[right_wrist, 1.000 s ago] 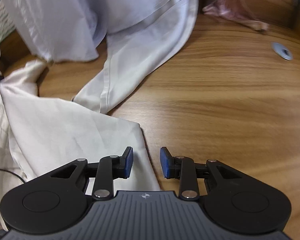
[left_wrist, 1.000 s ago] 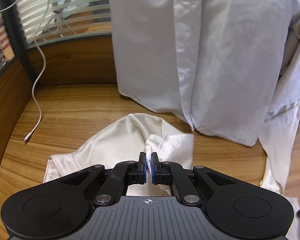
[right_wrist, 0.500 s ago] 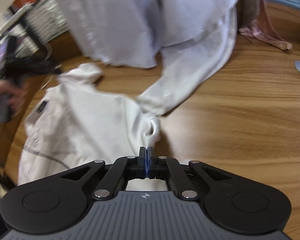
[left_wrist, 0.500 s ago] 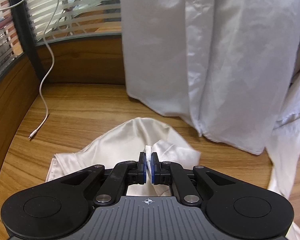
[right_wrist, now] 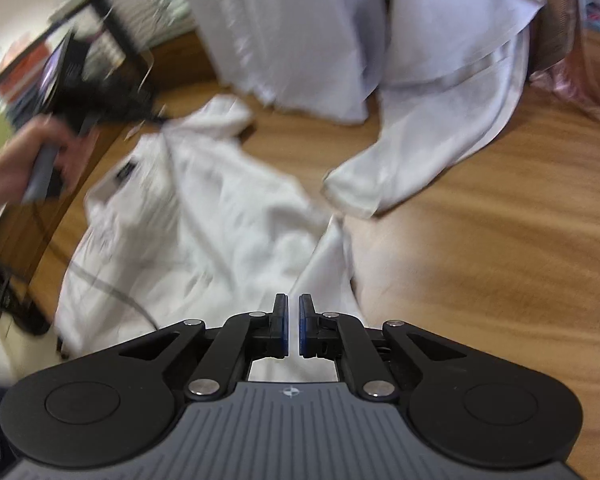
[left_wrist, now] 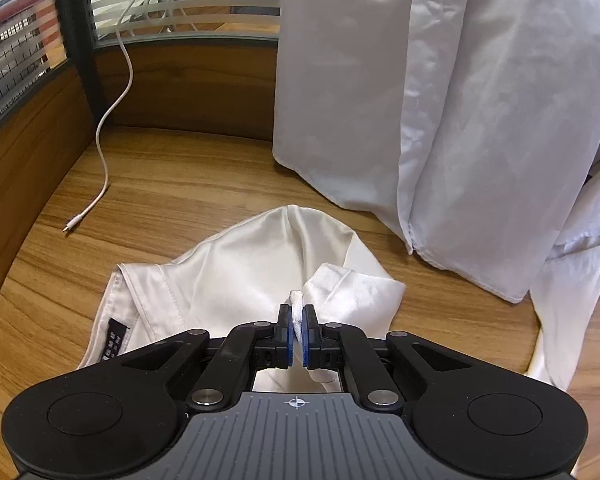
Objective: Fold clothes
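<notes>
So this is right at the start of the fold, basically the grab-and-spread step. The cream shirt [left_wrist: 236, 272] is lying rumpled on the table [left_wrist: 172, 200], label [left_wrist: 114, 338] showing near one edge, just in front of a bigger white garment [left_wrist: 420, 100] that hangs down behind it and isn't part of the grab. The left gripper [left_wrist: 298, 322] has its pads pressed together on a bunched bit of the shirt's edge; you can see the white cloth squeezed between them. The right gripper [right_wrist: 293, 320] is a blurrier story, but its pads are nearly together with just a sliver between, and a ridge of cloth runs straight up into them, so I'd call that pinching the shirt's other end too. From that side you can also see the hand [right_wrist: 24, 160] holding the left gripper at the far end of the shirt. Next move, I reckon, is pulling the two pinches apart and up so it hangs open, then laying it flat. The fabric looks slippery, so keep the grips tight and stay clear of the garment behind and the loose cable [left_wrist: 100, 152].
</notes>
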Tool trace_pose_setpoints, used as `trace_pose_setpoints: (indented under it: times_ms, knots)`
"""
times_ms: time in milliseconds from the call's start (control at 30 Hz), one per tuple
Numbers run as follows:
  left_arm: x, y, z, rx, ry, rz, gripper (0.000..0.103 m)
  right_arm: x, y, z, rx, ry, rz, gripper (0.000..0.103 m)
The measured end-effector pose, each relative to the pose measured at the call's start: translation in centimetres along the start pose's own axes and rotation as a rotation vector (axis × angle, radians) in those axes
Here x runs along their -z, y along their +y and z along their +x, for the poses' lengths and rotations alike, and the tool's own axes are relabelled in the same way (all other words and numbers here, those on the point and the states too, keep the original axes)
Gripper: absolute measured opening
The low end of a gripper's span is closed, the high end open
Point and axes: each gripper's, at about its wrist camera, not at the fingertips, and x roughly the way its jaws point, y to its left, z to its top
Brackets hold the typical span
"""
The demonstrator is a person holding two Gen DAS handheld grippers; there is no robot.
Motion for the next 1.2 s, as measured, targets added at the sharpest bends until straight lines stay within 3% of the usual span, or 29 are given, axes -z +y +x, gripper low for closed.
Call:
trace_pose_setpoints:
  times_ms: [100, 167, 233, 500, 767, 1000, 1067, 1100, 1200]
  knots:
    - [-0.2, 0.0, -0.4, -0.017, 0.015, 0.005, 0.006, -1.4, -0.9, 0.8, 0.052, -0.025, 0.035, 0.007]
    - [-0.4, -0.2, -0.9, -0.024, 0.015, 0.012, 0.006, -2.1, -1.4, 1.3, 0.064, -0.032, 0.056, 0.014]
    - [-0.6, -0.3, -1.2, -0.029, 0.010, 0.020, 0.006, -2.5, -1.8, 2.0, 0.068, -0.023, 0.052, 0.030]
    - [-0.4, 0.0, -1.1, -0.008, -0.054, -0.011, 0.006, -3.8, -4.1, 5.5, 0.073, 0.017, 0.020, 0.030]
    - [-0.7, -0.1, -1.5, -0.010, -0.020, -0.006, 0.006, -5.7, -5.3, 7.8, 0.091, 0.092, 0.012, 0.030]
    - [-0.2, -0.1, -1.0, 0.009, -0.032, 0.000, 0.006, -6.2, -3.9, 12.3, 0.097, 0.180, -0.087, 0.030]
    - [-0.3, 0.2, -1.3, 0.018, -0.045, -0.013, 0.006, -6.0, -3.8, 13.0, 0.112, 0.199, -0.093, 0.018]
    - [-0.4, 0.4, -1.6, 0.021, -0.053, -0.022, 0.006, -5.8, -3.9, 13.0, 0.116, 0.206, -0.081, 0.003]
    - [-0.9, 0.7, -2.7, 0.017, -0.067, -0.033, 0.006, -5.6, -4.3, 11.5, 0.124, 0.191, -0.015, 0.002]
